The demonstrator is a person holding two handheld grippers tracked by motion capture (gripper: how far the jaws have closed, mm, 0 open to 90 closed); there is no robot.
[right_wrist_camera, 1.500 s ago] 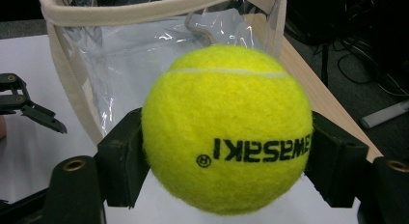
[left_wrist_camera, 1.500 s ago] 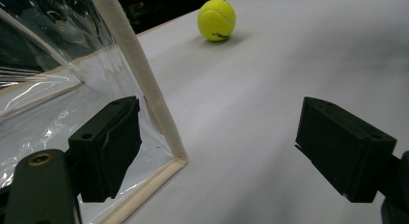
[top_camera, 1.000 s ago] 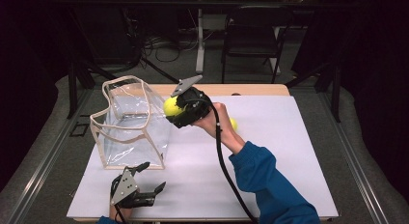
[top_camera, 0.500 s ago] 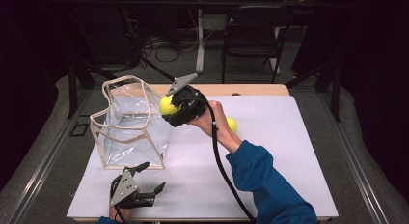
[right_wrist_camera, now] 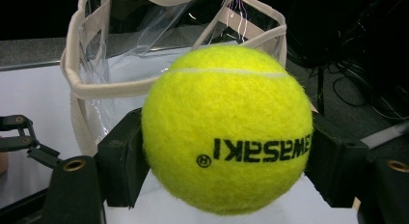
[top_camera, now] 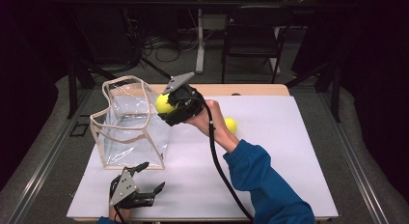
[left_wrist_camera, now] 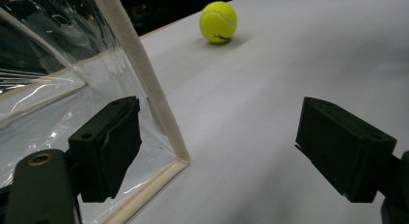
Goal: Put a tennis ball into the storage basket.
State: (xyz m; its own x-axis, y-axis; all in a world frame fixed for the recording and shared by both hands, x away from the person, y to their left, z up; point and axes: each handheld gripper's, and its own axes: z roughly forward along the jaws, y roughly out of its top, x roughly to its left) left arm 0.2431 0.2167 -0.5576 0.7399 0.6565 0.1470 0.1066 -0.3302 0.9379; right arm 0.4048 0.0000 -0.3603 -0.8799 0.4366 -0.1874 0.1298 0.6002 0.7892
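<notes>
So far, the right hand-held gripper [top_camera: 170,107] is holding one tennis ball [right_wrist_camera: 226,130] clamped at the rim of the clear bag [top_camera: 130,127], seemingly empty, while a second ball [top_camera: 231,125] is waiting on the surface [top_camera: 289,151] and the left hand-held gripper [top_camera: 149,178] is resting with jaws apart.

The ball [right_wrist_camera: 226,130] is looking fuzzy, felt-covered and matt. The bag [top_camera: 130,125] is showing glossy, creased clear plastic with cloth trim. The worktop [top_camera: 289,151] is appearing smooth, matt white.
</notes>
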